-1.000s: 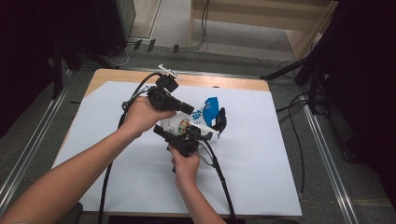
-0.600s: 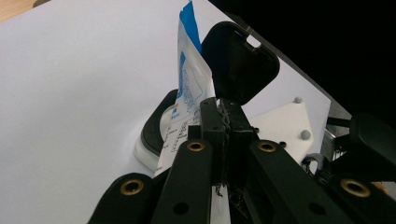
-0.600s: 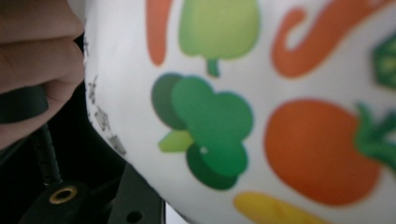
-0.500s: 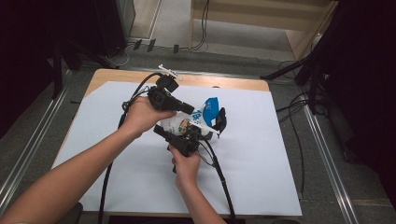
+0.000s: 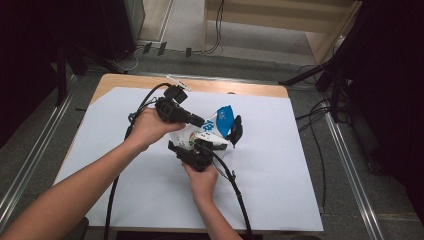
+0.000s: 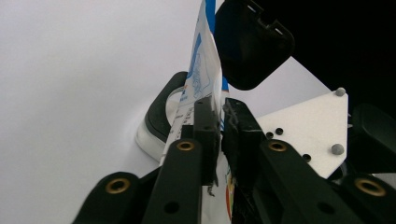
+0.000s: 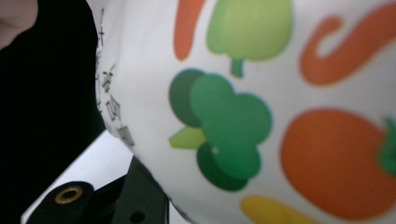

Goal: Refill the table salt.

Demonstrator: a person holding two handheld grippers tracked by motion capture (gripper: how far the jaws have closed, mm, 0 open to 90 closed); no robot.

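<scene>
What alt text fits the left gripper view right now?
The left gripper pinches the thin edge of a white and blue printed bag between its two black jaws. Behind it, on the white table cover, lies a round black and white object, partly hidden.

A white sheet [image 5: 280, 185] covers most of a wooden table [image 5: 150, 81]. Grey floor [image 5: 190, 30] with cables [image 5: 215, 30] lies beyond it.
</scene>
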